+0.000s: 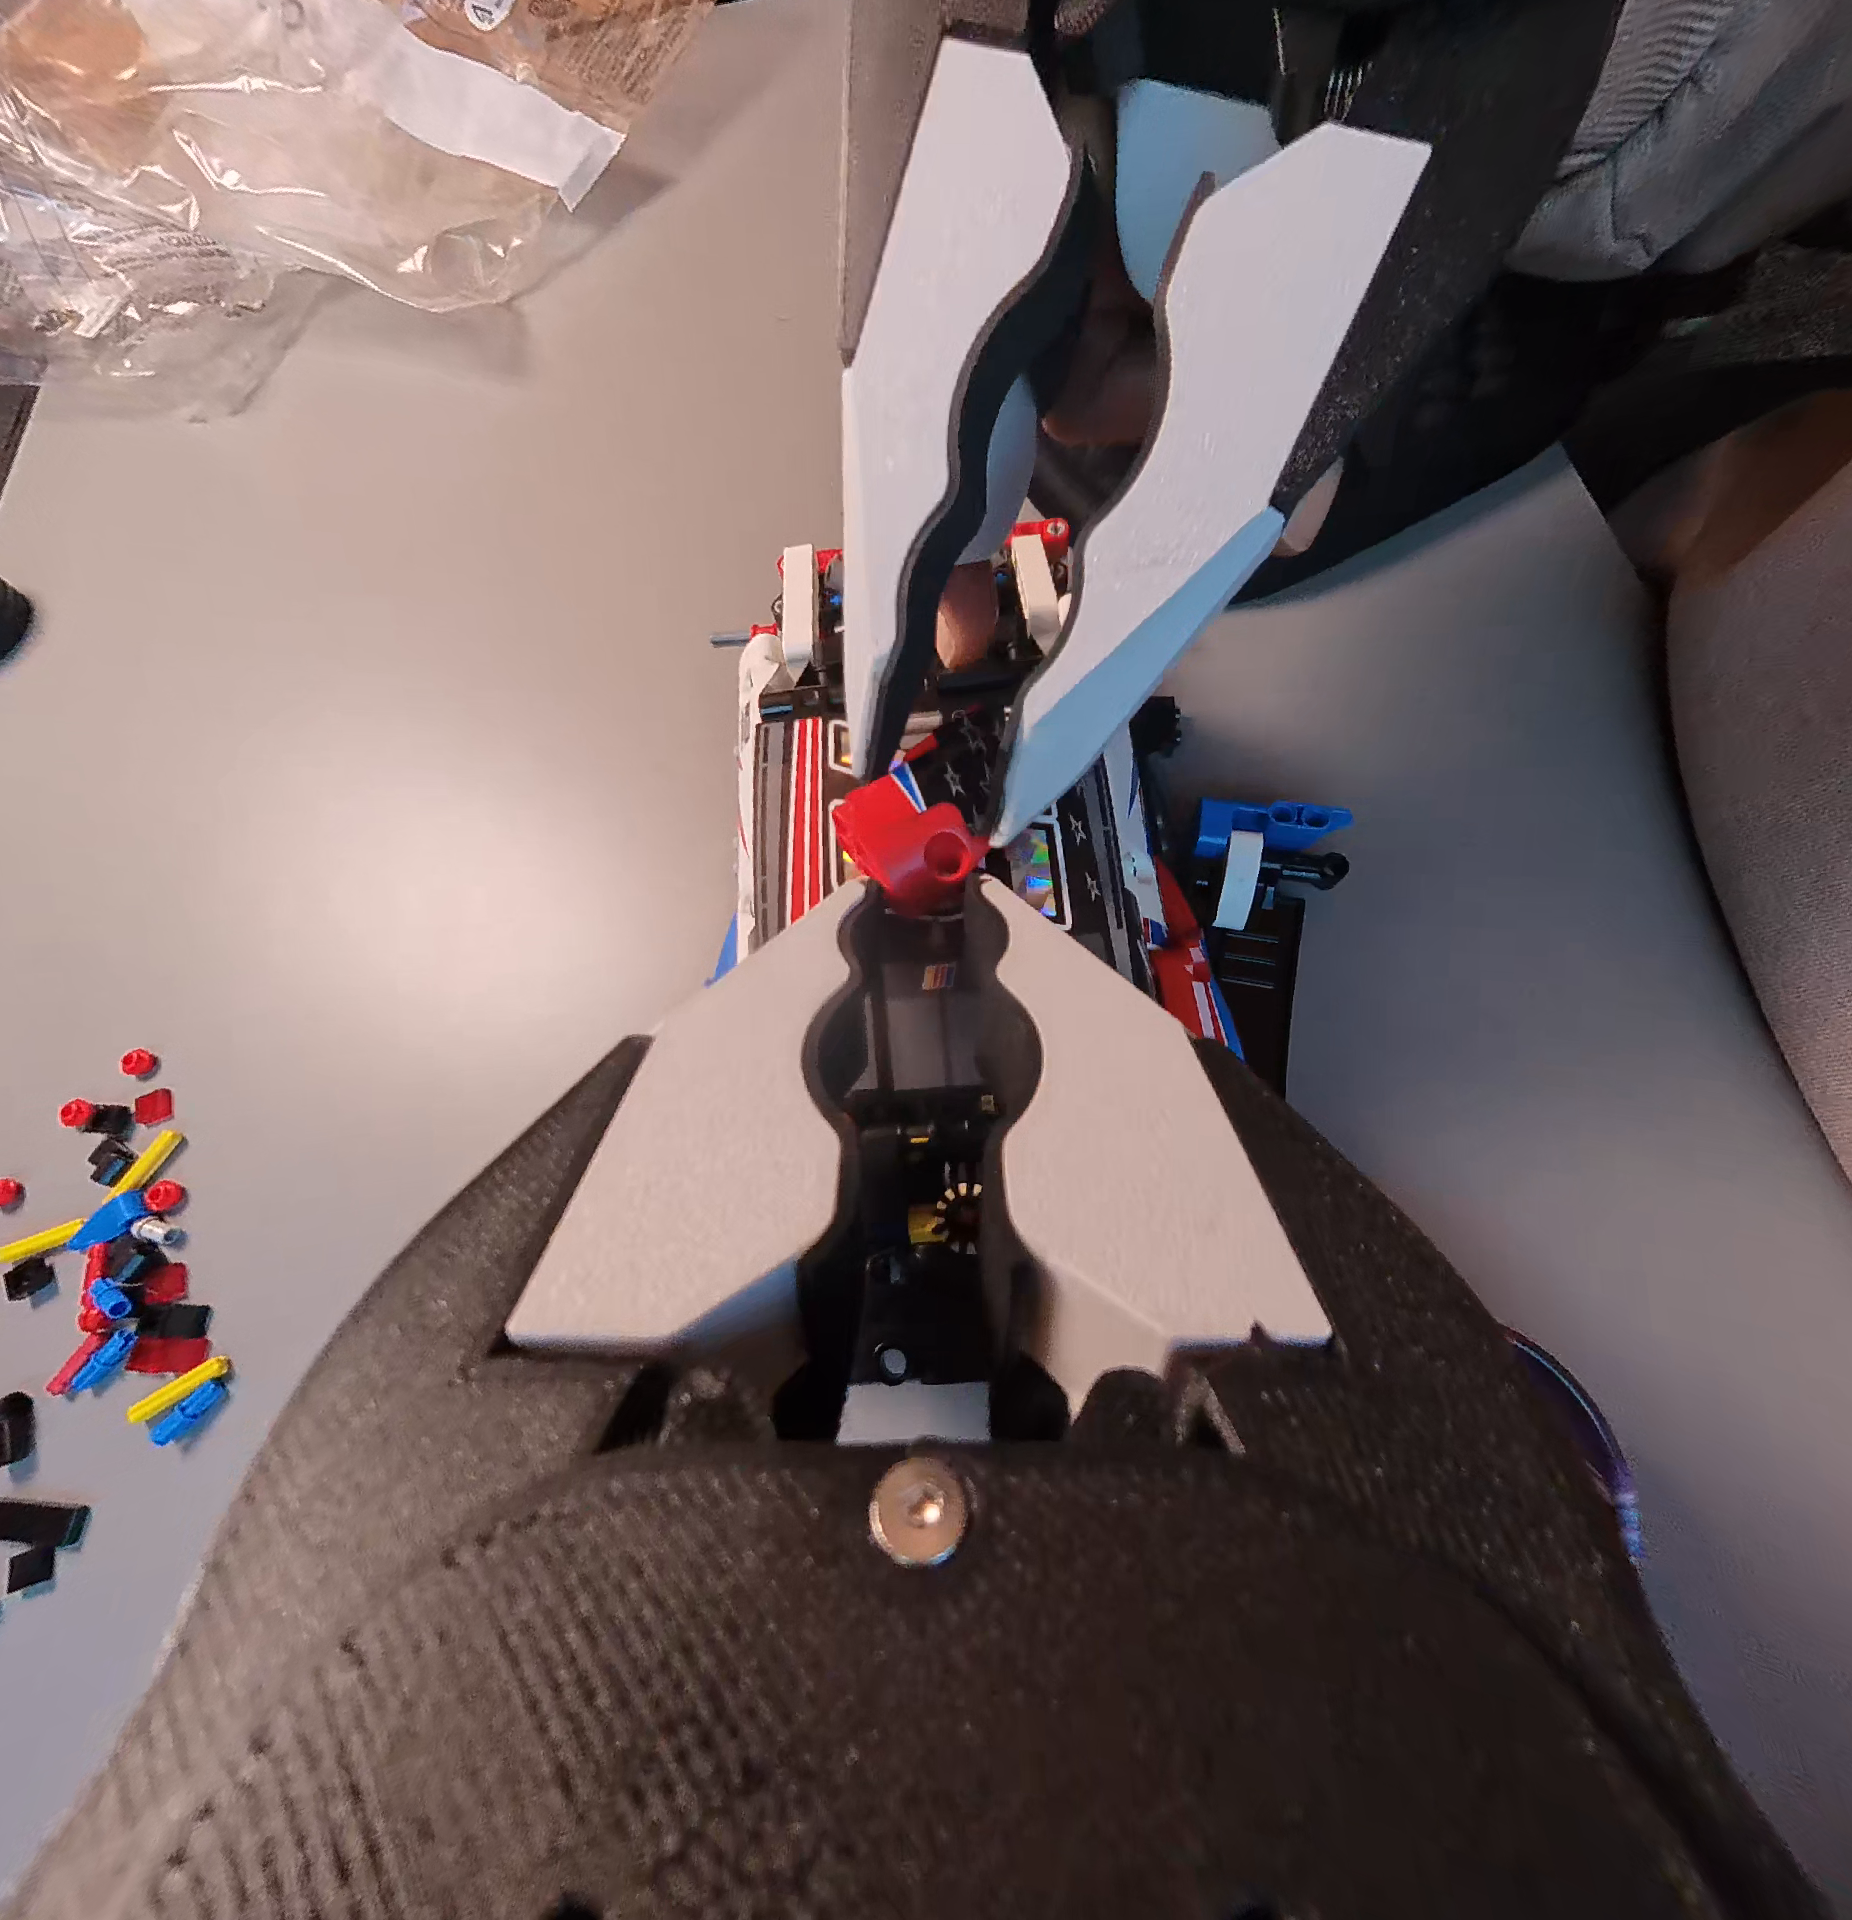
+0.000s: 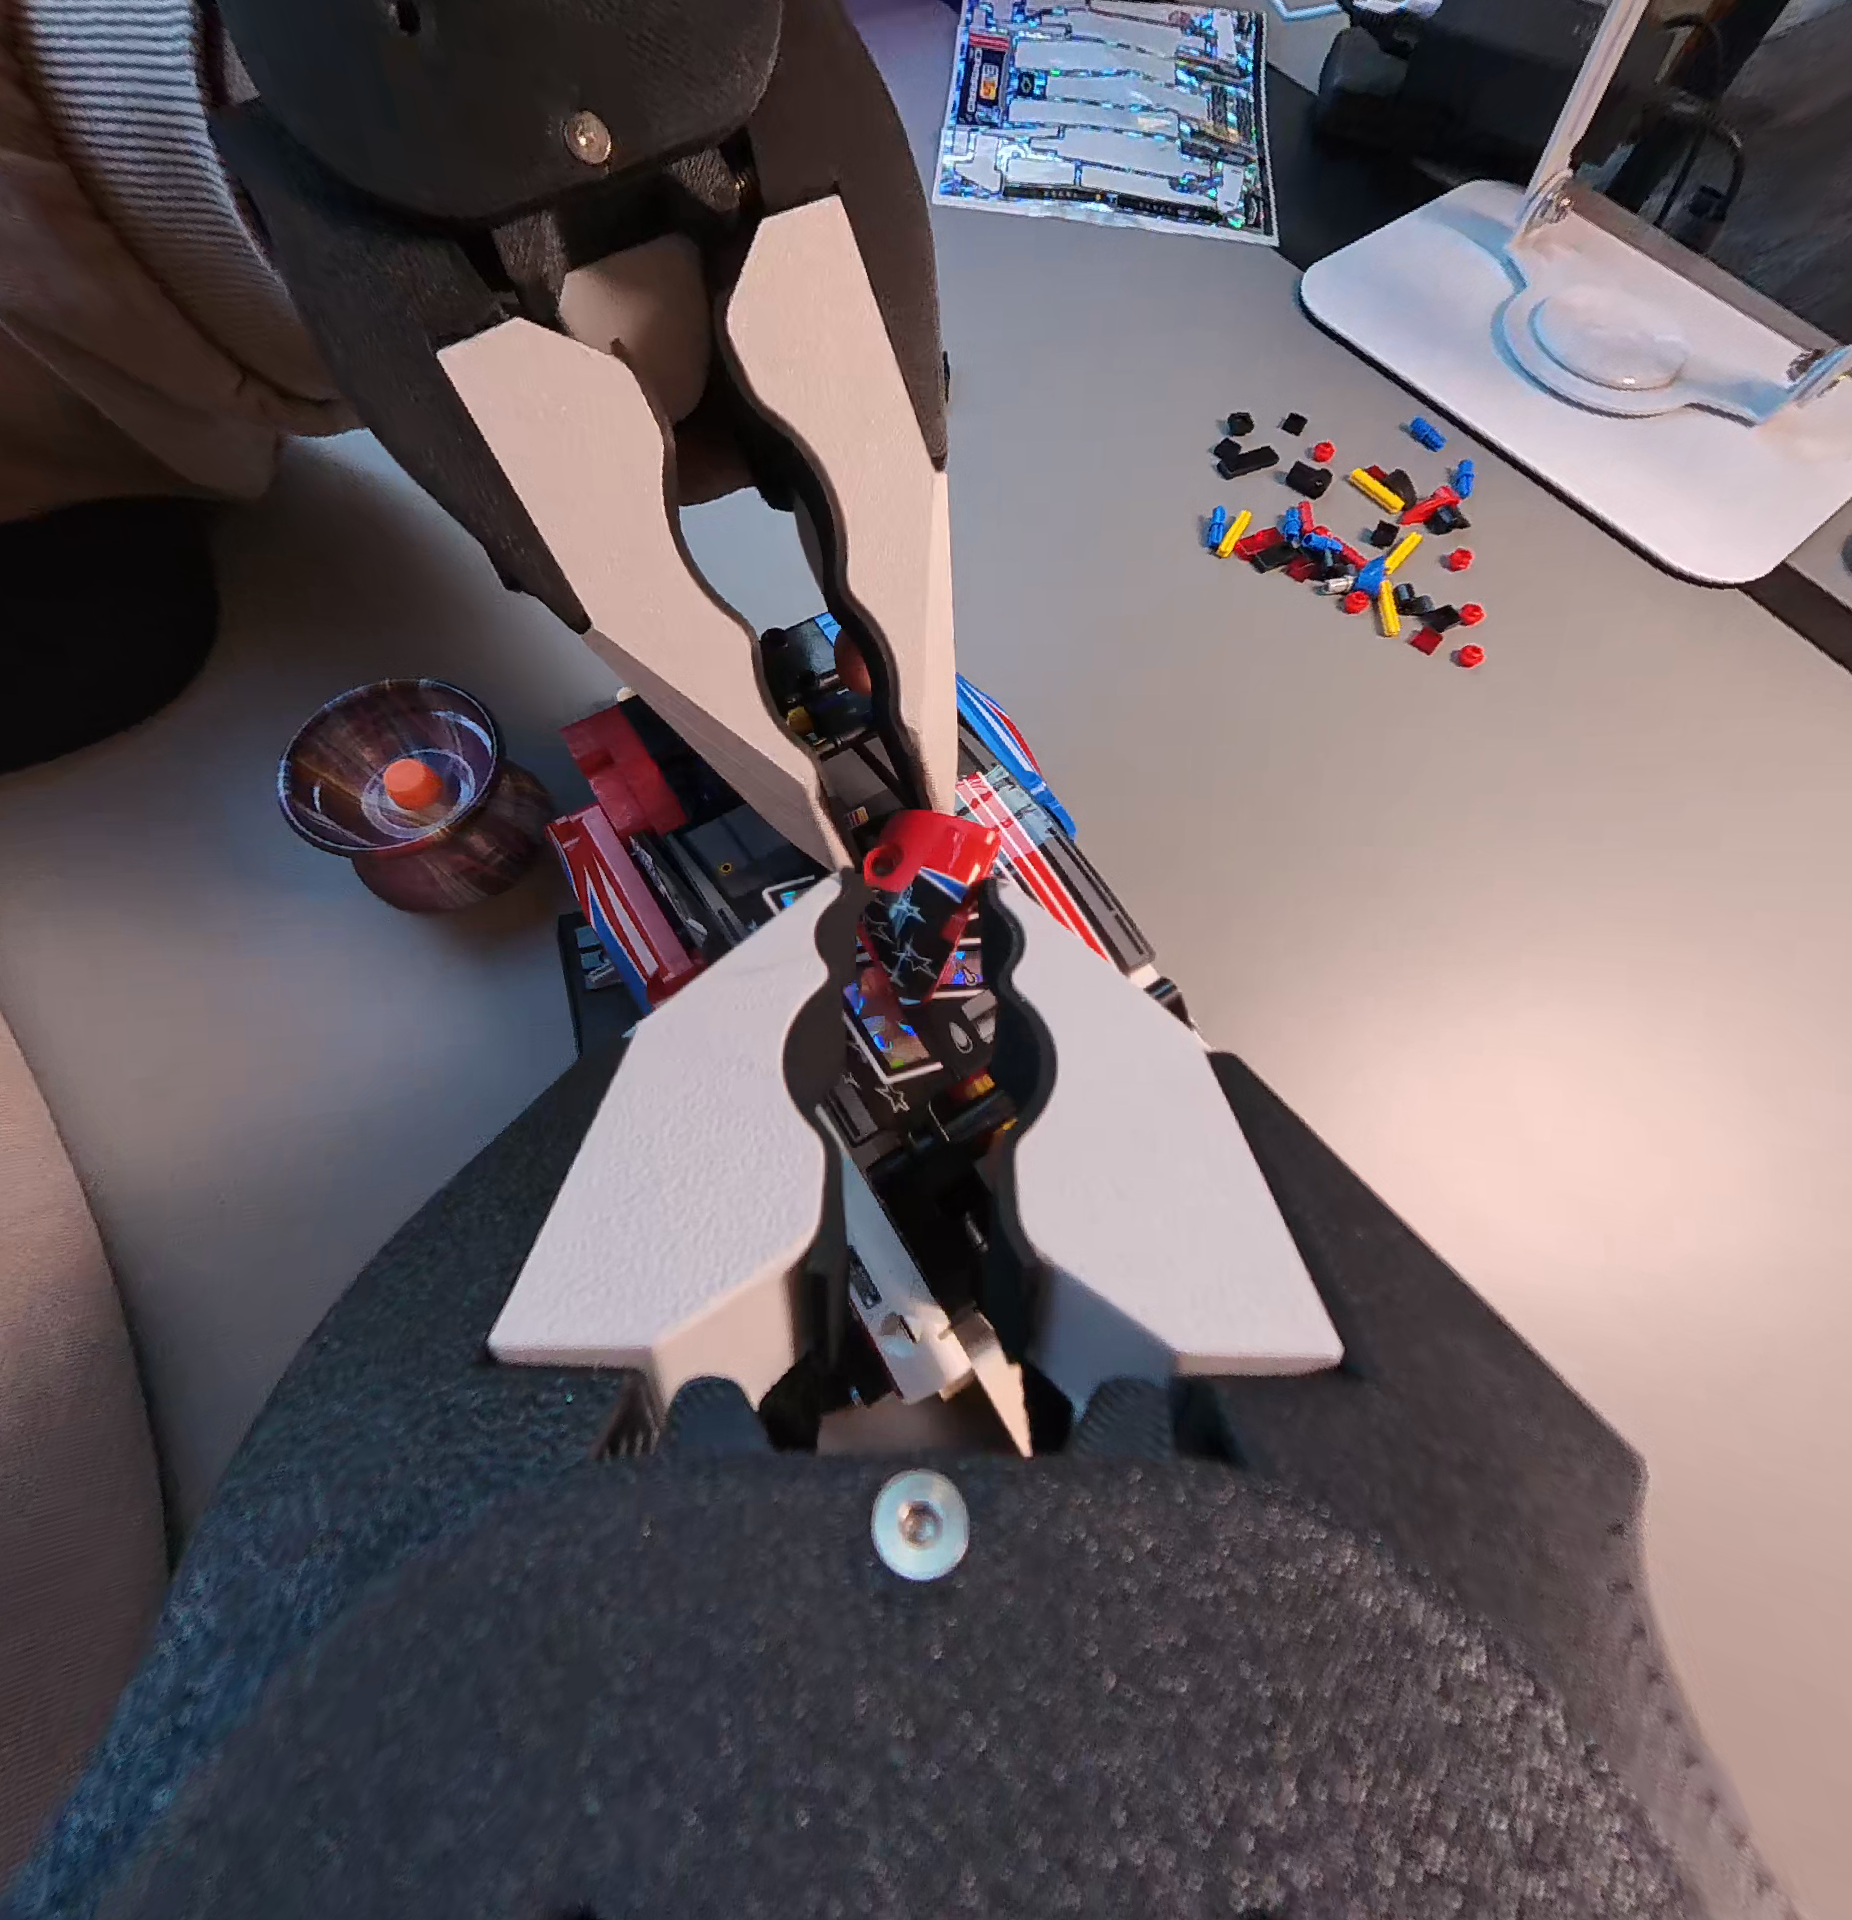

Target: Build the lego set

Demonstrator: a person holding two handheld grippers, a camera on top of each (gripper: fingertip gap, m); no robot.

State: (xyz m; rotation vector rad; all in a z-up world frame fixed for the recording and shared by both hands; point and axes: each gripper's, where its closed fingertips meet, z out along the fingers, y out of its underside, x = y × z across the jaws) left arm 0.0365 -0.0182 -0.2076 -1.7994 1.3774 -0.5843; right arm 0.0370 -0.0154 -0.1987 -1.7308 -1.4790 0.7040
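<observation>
We have both grippers meeting tip to tip over the half-built racing car [image 1: 787,821], which lies on the grey table [image 1: 402,727] with its long axis running roughly along the line between the 2 tools. The piece that matters is the small red panel piece [image 1: 906,847], a red connector end with a pin hole and a starred, dark sticker-covered panel trailing behind it [image 2: 906,935]. In the left wrist view, the left gripper [image 1: 917,896] has its tips drawn nearly together just under the red end, and they appear to pinch its lower part. The right gripper [image 2: 906,883] looks likewise nearly closed around the starred panel end, which runs back between its fingers [image 2: 714,1049], so we judge the piece held from both ends, its long axis along the right gripper's fingers and pointing at the left one. Whether both really bear on it, or only 1, we cannot tell for certain. The piece sits just above the car's striped bodywork, near the middle of its length. In our judgement the coming move turns on lining the pin hole with its mate on the car below, pressing downward. The loose pile of spare parts [image 2: 1353,540] lies well apart, near a white lamp base [image 2: 1628,343].
</observation>
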